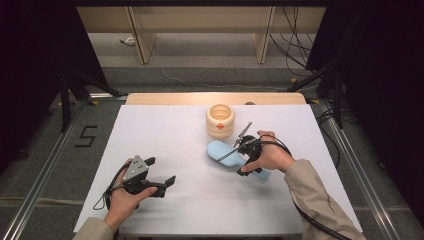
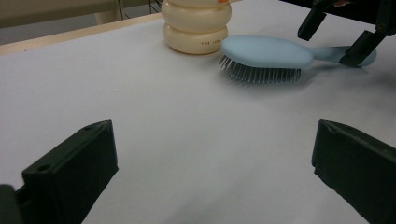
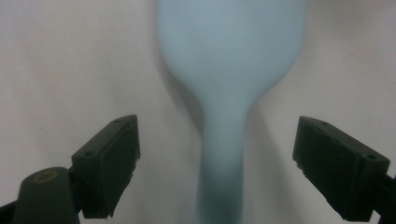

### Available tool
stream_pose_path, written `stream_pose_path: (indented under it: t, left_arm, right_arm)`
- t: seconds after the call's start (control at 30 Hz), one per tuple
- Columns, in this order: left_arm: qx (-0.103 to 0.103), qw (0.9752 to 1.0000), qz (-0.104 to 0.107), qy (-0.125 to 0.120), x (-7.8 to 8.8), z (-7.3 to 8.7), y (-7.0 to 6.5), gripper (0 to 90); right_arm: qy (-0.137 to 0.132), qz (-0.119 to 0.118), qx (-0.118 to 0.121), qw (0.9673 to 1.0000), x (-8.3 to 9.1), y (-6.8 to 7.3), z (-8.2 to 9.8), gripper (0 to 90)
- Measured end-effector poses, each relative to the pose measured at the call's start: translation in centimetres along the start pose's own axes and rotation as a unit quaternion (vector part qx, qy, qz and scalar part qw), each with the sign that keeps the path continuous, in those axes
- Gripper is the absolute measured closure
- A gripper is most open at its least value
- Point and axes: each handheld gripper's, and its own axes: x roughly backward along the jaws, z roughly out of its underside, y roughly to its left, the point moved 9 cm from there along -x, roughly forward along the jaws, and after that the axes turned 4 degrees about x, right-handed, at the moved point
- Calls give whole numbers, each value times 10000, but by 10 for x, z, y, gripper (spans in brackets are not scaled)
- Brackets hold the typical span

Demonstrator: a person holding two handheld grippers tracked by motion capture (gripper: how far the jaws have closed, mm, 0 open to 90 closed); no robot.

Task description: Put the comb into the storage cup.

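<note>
The fingers [image 2: 70, 172] of the left gripper [image 1: 159, 181] are spread wide over the white surface [image 1: 165, 140], well to the left of the pale blue plastic hairbrush [image 1: 220, 151], and nothing is held or touched by them. The hairbrush is laid bristles down just in front of the cream ribbed round container [image 1: 220, 121], its handle pointed away from that container. It is judged light, stiff and rather smooth, so the narrow handle [image 3: 223, 154] is the likely place to be gripped, near the head where slipping is least expected. The fingers [image 3: 109, 161] of the right gripper [image 1: 250, 150] are held wide on either side of that handle, and no contact is seen.
</note>
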Motion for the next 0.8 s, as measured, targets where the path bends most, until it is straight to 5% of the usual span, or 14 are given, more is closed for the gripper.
stream_pose_path:
  t: [0.13, 0.8]
  left_arm:
    - [-2, 10000, 2, -1, 0, 0, 0, 0]
    - [10, 10000, 15, -18, 0, -1, 0, 0]
  right_arm:
    - [132, 50, 139, 9998, -6, -5, 0, 187]
    - [621, -24, 73, 9980, -20, -7, -5, 460]
